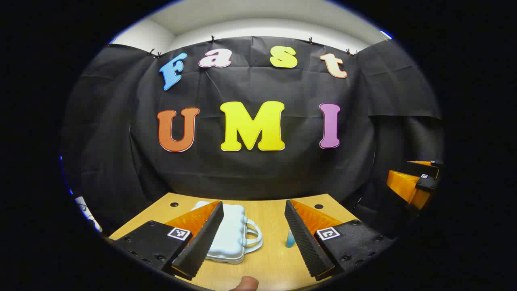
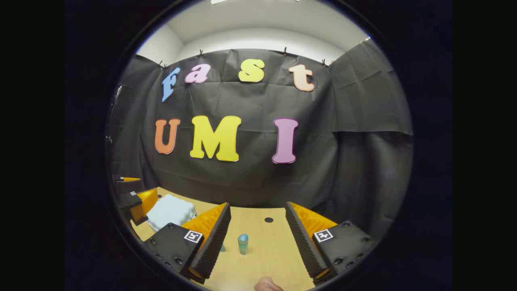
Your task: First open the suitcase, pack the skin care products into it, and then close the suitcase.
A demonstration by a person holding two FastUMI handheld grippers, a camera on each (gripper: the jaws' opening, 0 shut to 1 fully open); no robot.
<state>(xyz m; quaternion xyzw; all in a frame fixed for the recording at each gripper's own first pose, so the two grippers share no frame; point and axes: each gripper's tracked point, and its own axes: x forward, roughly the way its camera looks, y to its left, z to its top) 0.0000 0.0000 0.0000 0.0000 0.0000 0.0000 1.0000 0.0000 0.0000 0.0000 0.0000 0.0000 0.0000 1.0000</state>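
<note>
The left hand-held gripper hangs above the wooden worktop with its two ribbed fingers spread wide and nothing between them. The pale blue suitcase lies closed and flat on the worktop just ahead of its left finger, which hides part of the case; the handle points toward the gap between the fingers. A small blue-capped bottle stands just inside the right finger, partly hidden by it. The other hand-held gripper shows far off to the right of this view.

The right hand-held gripper is likewise spread apart and empty over the worktop. The bottle stands upright between its fingers, nearer the left one, touching neither. The suitcase lies well off to the left, beyond the left finger, beside the other hand-held gripper.
</note>
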